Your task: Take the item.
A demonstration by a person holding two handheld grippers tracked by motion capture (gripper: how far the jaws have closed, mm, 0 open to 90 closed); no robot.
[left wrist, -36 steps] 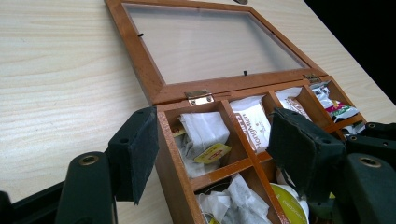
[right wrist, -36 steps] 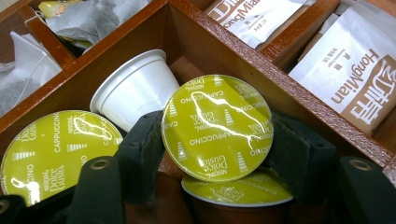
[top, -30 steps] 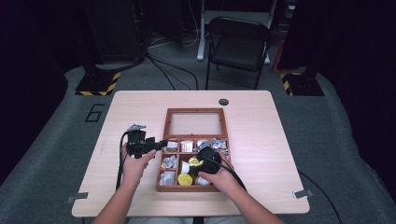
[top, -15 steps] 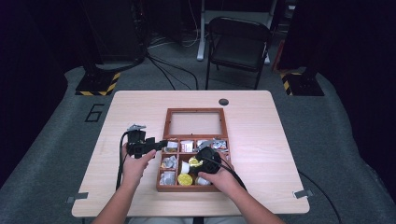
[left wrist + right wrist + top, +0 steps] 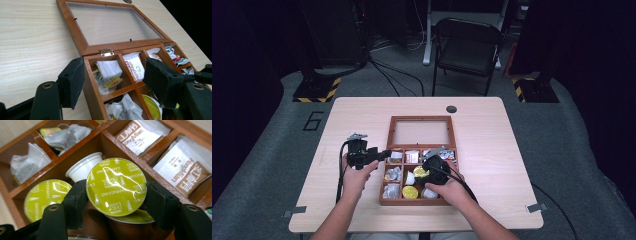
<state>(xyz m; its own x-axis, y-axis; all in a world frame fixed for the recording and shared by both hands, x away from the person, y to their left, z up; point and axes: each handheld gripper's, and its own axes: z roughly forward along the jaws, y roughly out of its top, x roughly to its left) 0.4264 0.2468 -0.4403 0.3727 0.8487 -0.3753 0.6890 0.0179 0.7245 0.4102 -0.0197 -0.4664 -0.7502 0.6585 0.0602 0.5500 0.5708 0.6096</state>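
A wooden tea box (image 5: 412, 202) lies on the table with its glass lid (image 5: 420, 132) folded flat behind it. My right gripper (image 5: 422, 173) hovers over the box's middle compartments, shut on a coffee capsule (image 5: 116, 187) with a yellow-green foil lid. Below it lie a second green-lidded capsule (image 5: 45, 197) and a white capsule (image 5: 83, 168) on its side. My left gripper (image 5: 116, 82) is open, its jaws straddling the box's left wall (image 5: 92, 82) and the back-left compartment of tea bags (image 5: 107, 72). In the high view the left gripper (image 5: 386, 153) sits at the box's left edge.
Other compartments hold white sachets (image 5: 182, 172) and loose tea bags (image 5: 67, 135). A small black disc (image 5: 451, 109) lies near the table's (image 5: 512, 150) far edge. A folding chair (image 5: 467, 45) and floor cables stand beyond the table.
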